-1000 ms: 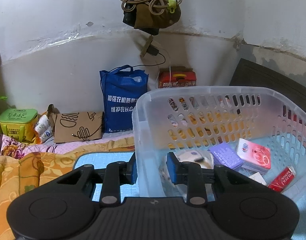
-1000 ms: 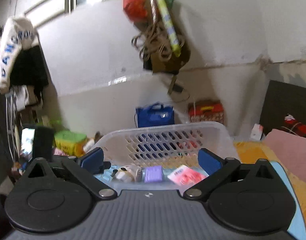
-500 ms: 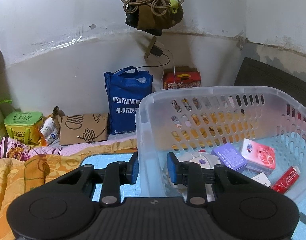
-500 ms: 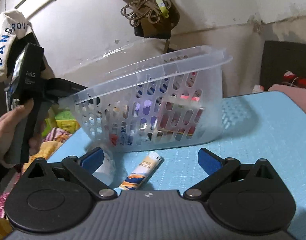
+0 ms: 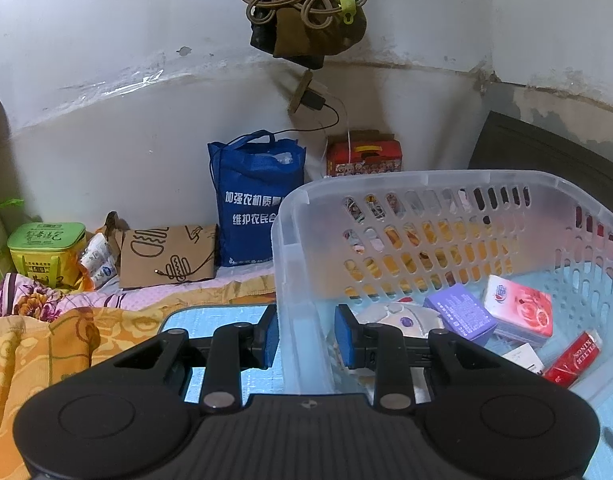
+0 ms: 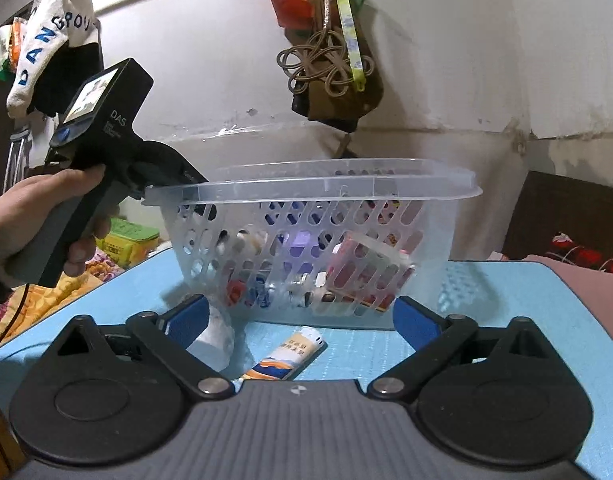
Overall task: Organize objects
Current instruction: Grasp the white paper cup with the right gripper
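A clear plastic basket (image 5: 426,184) stands on the blue mat (image 6: 506,320). My left gripper (image 5: 306,338) is shut on its near left wall, one finger inside and one outside. Inside lie a purple box (image 5: 460,314), a pink tissue pack (image 5: 518,312), a red cigarette pack (image 5: 574,358) and a white round item (image 5: 398,316). In the right wrist view the basket (image 6: 318,184) is just ahead, with the left gripper (image 6: 166,188) clamped on its rim. My right gripper (image 6: 300,320) hangs open and empty low over a lighter (image 6: 286,360) and a white lump (image 6: 214,340).
A blue bag (image 5: 258,208), a red box (image 5: 362,160), a brown paper bag (image 5: 166,256) and a green tub (image 5: 46,252) stand along the wall. Orange bedding (image 5: 46,344) lies left of the mat. A person's hand (image 6: 46,216) holds the left gripper.
The right gripper has sunk from above the basket to mat height in front of it, bringing the lighter and white lump into view. The basket was tilted half a second ago; its rim is level now.
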`<state>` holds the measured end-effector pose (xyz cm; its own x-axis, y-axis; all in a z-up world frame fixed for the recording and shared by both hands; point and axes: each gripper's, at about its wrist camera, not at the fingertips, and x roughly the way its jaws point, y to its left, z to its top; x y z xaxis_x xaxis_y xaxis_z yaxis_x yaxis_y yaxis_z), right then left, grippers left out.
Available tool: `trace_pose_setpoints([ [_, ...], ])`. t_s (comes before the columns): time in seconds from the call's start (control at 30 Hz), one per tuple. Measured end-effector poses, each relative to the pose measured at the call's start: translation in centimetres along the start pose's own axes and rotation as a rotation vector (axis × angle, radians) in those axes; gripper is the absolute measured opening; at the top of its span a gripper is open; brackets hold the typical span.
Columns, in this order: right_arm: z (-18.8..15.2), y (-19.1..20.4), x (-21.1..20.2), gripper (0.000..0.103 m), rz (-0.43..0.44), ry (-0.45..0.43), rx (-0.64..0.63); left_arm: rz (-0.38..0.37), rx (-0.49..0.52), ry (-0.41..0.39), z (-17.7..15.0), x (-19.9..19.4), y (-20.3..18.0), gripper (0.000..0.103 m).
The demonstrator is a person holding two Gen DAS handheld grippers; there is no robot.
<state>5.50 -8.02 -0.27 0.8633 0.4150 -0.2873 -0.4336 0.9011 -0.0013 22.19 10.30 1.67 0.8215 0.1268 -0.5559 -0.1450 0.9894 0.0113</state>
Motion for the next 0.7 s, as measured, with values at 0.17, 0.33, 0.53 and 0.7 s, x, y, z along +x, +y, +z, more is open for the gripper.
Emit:
trace_pose_setpoints([
  [0.17, 1.1, 1.2, 1.5, 0.099, 0.106, 0.076, 0.039, -0.009, -0.001, -0.002, 0.0, 0.0, 0.1, 0.034],
  [0.33, 2.3, 3.4, 4.2, 0.099, 0.141, 0.163, -0.001, -0.022, -0.01, 0.004, -0.1, 0.0, 0.2, 0.034],
  [0.53, 2.1, 5.2, 6.6, 0.069, 0.16, 0.258, -0.098, -0.03, -0.013, 0.008, -0.1, 0.1, 0.3, 0.034],
  [0.7, 1.1, 5.9, 7.6, 0.055, 0.167, 0.309, -0.13, -0.032, -0.012, 0.008, -0.1, 0.1, 0.3, 0.034],
])
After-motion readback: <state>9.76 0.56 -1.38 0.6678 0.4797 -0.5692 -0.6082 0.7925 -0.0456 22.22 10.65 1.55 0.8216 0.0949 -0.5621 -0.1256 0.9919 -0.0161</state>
